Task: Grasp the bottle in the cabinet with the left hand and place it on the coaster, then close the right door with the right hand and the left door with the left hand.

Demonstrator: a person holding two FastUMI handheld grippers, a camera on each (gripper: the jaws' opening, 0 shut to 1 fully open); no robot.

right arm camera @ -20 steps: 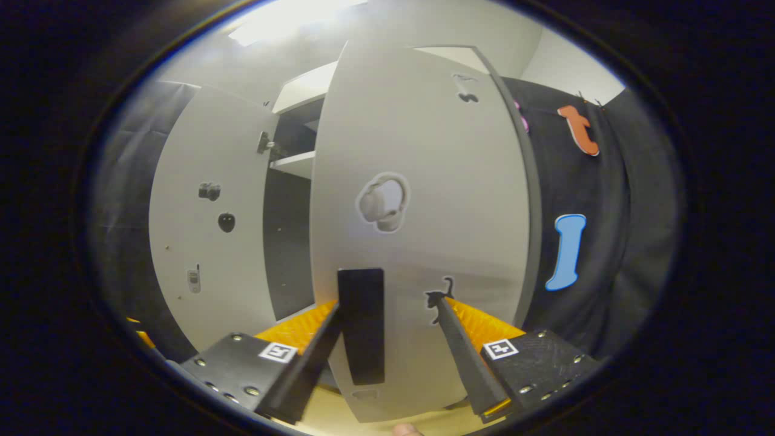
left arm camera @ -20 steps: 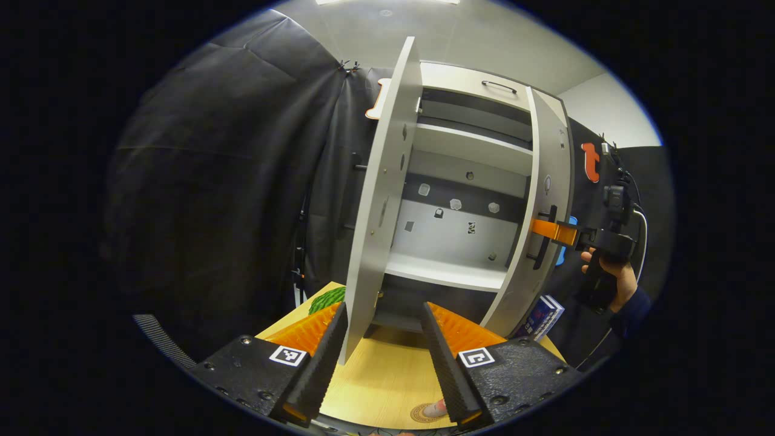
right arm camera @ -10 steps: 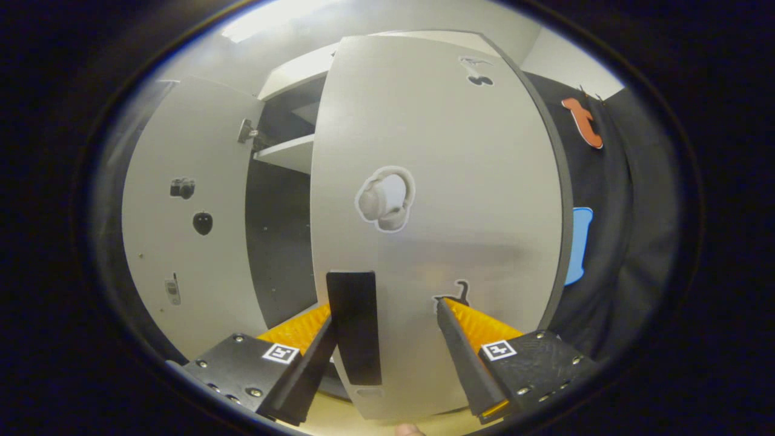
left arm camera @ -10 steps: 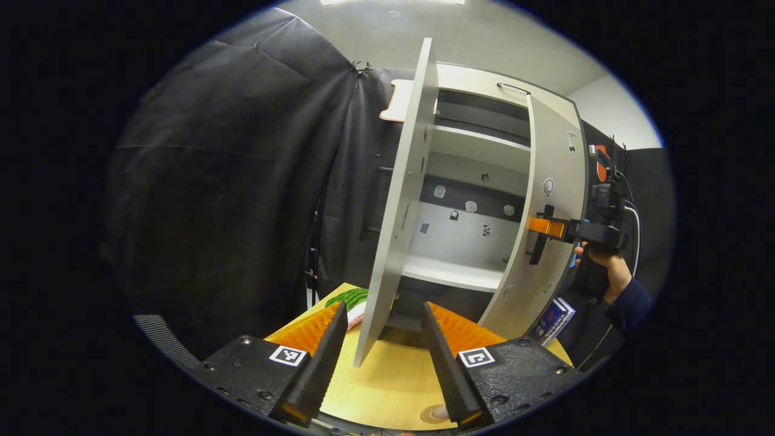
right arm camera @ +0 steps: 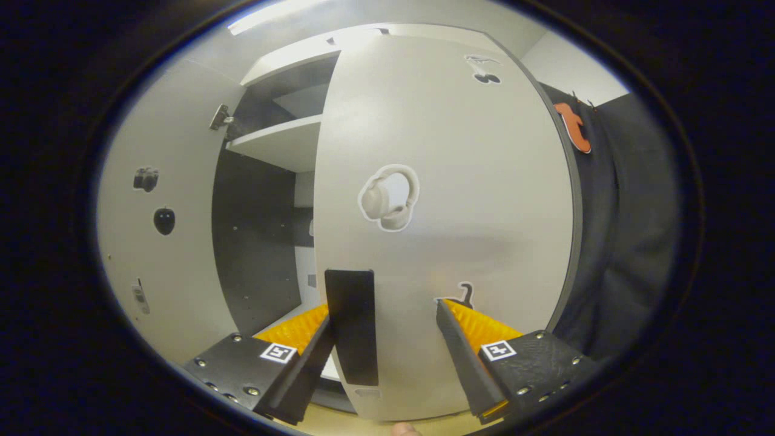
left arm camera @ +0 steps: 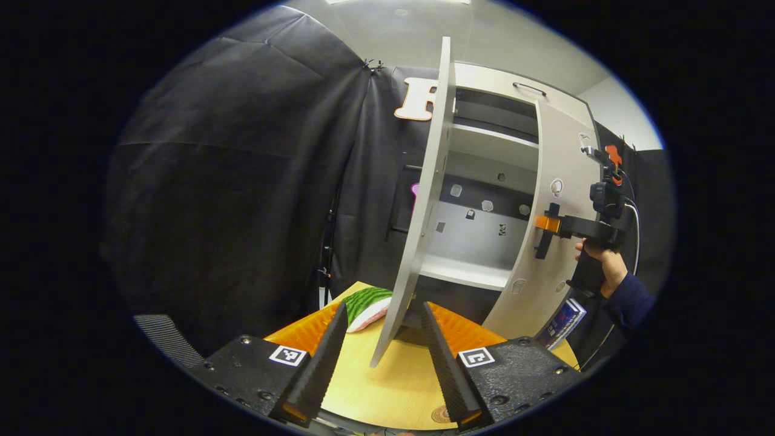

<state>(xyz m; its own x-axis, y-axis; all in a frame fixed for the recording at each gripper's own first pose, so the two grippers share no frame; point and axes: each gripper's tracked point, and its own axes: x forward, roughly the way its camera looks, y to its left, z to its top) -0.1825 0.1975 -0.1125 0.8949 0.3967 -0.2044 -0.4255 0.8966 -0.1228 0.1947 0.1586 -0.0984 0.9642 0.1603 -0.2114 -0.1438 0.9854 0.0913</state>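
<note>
Pale grey laminate right door (right arm camera: 448, 181), a tall flat panel, hung on the right side of the white open-fronted cabinet (left arm camera: 496, 79) and standing partly ajar. Long axis upright; outer face turned toward the right tool (right arm camera: 382, 310), free edge pointing in toward the cabinet's middle. Right tool spread wide, straddling the upright black bar handle (right arm camera: 352, 327), one finger beside it, clamping nothing. Left tool (left arm camera: 382, 306) likewise wide, with the matching grey left door (left arm camera: 424, 200) seen edge-on between its fingers, above the light wooden bench (left arm camera: 387, 387) and near the round patterned coaster (left arm camera: 441, 415).

Likely trouble: with no clamp on the handle, a sideways slip off the bar mid-push, leaving the door short of shut or bouncing back. Also a nudge of the left door by a straddling finger, swinging it early into the right door's path.
</note>
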